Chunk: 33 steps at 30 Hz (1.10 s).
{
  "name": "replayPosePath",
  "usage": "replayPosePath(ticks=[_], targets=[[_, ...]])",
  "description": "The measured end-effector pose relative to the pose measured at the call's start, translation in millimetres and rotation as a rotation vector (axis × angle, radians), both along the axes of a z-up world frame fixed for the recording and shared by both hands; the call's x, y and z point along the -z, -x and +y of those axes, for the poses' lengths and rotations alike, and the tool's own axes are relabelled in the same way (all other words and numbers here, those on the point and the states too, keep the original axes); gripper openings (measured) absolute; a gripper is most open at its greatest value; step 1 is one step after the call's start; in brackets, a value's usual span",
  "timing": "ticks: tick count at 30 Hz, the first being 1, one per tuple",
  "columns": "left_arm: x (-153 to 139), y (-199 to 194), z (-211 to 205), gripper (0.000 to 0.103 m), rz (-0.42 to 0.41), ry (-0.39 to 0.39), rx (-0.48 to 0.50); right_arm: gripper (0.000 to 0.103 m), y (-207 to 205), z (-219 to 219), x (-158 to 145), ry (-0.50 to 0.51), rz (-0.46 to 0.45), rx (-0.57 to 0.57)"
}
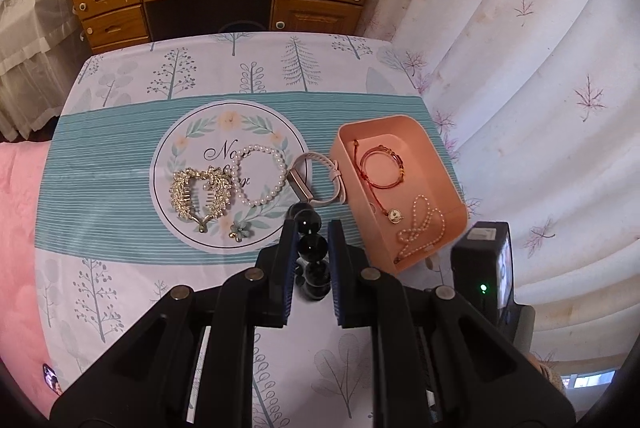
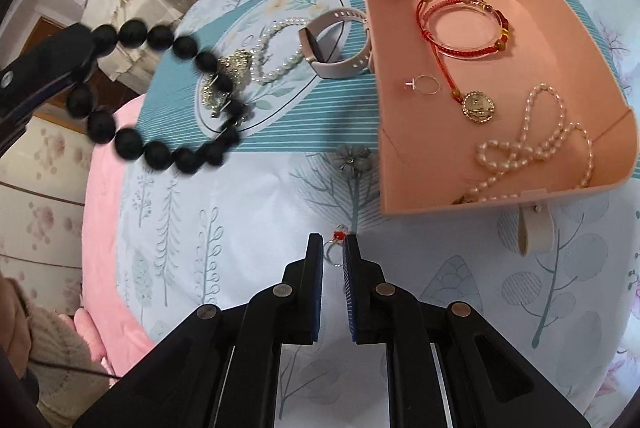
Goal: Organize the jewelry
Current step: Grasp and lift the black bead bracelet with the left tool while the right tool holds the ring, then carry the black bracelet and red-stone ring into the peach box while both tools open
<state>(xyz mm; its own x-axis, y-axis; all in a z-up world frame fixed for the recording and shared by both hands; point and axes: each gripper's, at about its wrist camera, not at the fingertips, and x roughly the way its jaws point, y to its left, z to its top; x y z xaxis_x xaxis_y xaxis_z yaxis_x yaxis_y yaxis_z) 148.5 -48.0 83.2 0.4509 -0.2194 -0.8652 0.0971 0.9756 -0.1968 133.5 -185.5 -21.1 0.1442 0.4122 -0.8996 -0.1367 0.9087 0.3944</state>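
the left gripper (image 1: 311,228) is clamped on the black bead bracelet (image 2: 160,96), which hangs clear of the cloth, left of the pink tray (image 2: 624,148) — likely lifted for transfer into it. the right gripper (image 2: 333,248) is closed on a small red-stone ring (image 2: 335,246) just in front of the tray, apparently the next piece to go in.

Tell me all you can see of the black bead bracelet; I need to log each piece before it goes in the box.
The black bead bracelet is a closed loop of large, round, glossy black beads, strung closely. It looks like polished stone or glass, though the material is uncertain. The left tool is shut on a few beads at one side, and the rest of the loop hangs free in the air above the patterned tablecloth, slightly blurred. It touches only the tool's pads and is outside the pink box.
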Motion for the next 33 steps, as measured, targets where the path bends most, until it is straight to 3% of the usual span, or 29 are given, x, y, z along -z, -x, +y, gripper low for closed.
replayPosePath(ticks=[6, 10, 19, 21, 23, 29, 33], targets=[[2, 2, 4, 0.012, 0.003, 0.013, 0.0, 0.012, -6, 7, 6, 0.026, 0.011, 0.018], [5, 3, 5, 0.012, 0.008, 0.018, 0.004, 0.019, -10, 15, 9, 0.075, 0.007, 0.03], [7, 5, 9, 0.012, 0.013, 0.03, 0.003, 0.018, -4, 35, 5, 0.182, -0.068, -0.011], [7, 4, 10, 0.012, 0.014, 0.035, 0.002, 0.017, -4, 38, 5, 0.186, -0.064, -0.013], [6, 5, 11, 0.012, 0.014, 0.04, 0.001, 0.009, -3, 38, 5, 0.19, -0.062, -0.012], [3, 7, 12, 0.012, 0.012, 0.046, -0.01, 0.008, -1, 33, 6, 0.16, -0.061, 0.007], [-4, 10, 9, 0.012, -0.001, 0.035, -0.006, 0.008, 8, 21, -11, 0.112, -0.084, 0.029]])
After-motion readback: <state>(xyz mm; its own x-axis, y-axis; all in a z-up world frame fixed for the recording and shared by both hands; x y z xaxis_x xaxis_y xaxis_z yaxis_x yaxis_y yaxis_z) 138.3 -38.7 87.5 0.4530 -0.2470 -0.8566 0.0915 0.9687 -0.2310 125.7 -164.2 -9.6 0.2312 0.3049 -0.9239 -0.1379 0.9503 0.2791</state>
